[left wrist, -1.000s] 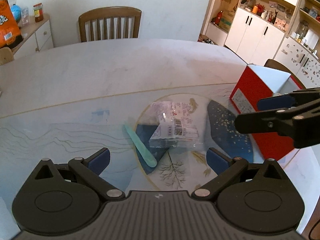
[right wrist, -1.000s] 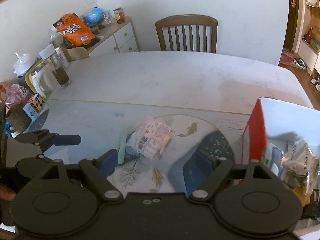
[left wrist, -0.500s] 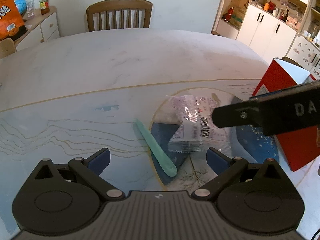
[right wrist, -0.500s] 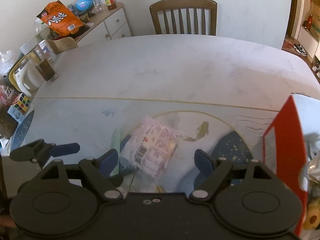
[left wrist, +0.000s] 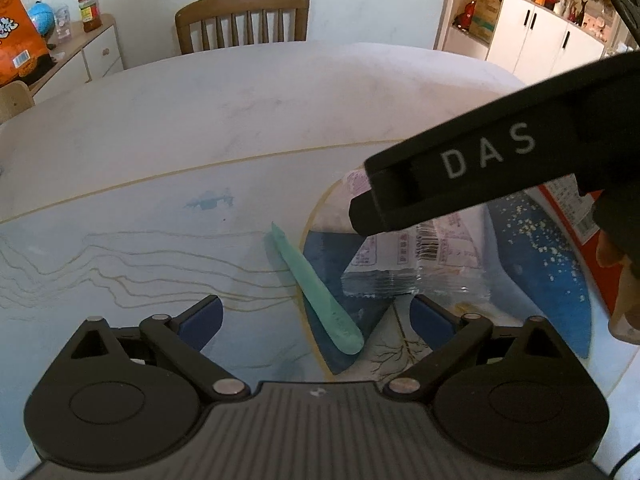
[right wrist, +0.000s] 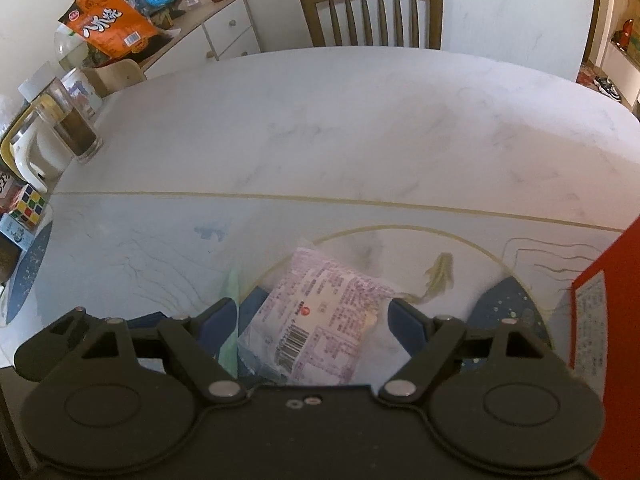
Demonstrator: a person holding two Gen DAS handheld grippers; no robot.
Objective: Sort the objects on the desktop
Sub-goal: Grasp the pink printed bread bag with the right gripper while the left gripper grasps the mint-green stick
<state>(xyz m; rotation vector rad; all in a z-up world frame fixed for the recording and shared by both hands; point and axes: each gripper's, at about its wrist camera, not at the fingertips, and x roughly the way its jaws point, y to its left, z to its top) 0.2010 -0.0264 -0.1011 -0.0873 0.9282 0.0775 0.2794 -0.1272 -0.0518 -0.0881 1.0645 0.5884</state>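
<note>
A pink-and-white snack packet (right wrist: 320, 316) with a barcode lies flat on the patterned mat (right wrist: 132, 256). My right gripper (right wrist: 312, 312) hangs open low over it, a finger on each side of the packet, pads not pressing. In the left wrist view one of the right gripper's fingers (left wrist: 460, 184) crosses in front of the packet (left wrist: 400, 272). A flat teal stick (left wrist: 316, 284) lies just left of the packet. My left gripper (left wrist: 314, 308) is open above the stick's near end, holding nothing. The stick (right wrist: 230, 292) is partly hidden behind the right gripper's left finger.
A red box (right wrist: 600, 320) stands open at the mat's right edge. A glass jar (right wrist: 76, 128), white jug (right wrist: 28, 156) and puzzle cube (right wrist: 28, 204) crowd the table's left side. A wooden chair (right wrist: 372, 8) stands beyond the far edge. A hand (left wrist: 624, 300) shows at right.
Both grippers have come down and closer to the mat. The right gripper has swung left from the red box to straddle the packet, and its finger now looms large in the left view.
</note>
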